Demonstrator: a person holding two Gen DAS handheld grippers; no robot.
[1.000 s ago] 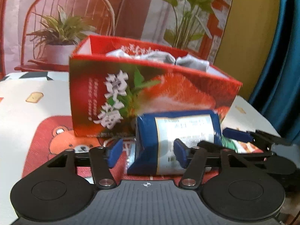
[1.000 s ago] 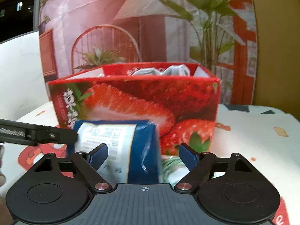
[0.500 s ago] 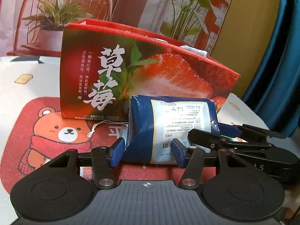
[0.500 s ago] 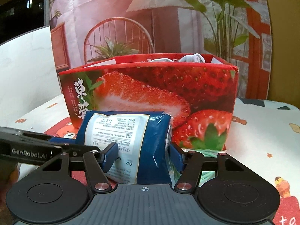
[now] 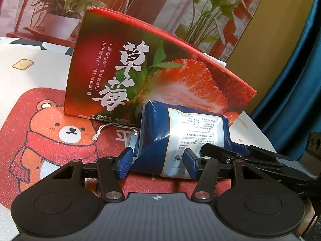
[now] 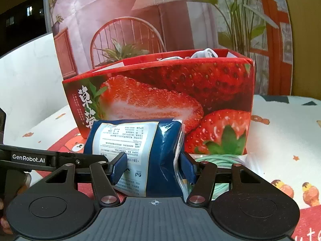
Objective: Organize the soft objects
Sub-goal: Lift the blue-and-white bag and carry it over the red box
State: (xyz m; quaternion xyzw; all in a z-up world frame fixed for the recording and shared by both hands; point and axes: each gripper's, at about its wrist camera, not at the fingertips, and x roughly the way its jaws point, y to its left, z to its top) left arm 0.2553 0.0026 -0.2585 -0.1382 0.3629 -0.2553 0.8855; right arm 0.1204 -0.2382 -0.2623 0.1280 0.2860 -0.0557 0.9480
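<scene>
Closed in from wide a second ago, right tongs (image 6: 153, 169) now pinching the blue packet (image 6: 136, 152) alongside left tongs (image 5: 158, 162), so probably ready to lift toward the strawberry box (image 5: 160, 76) just beyond. Glossy, puffy, creased at both grips, white label up, low over the surface (image 5: 50, 124).
</scene>
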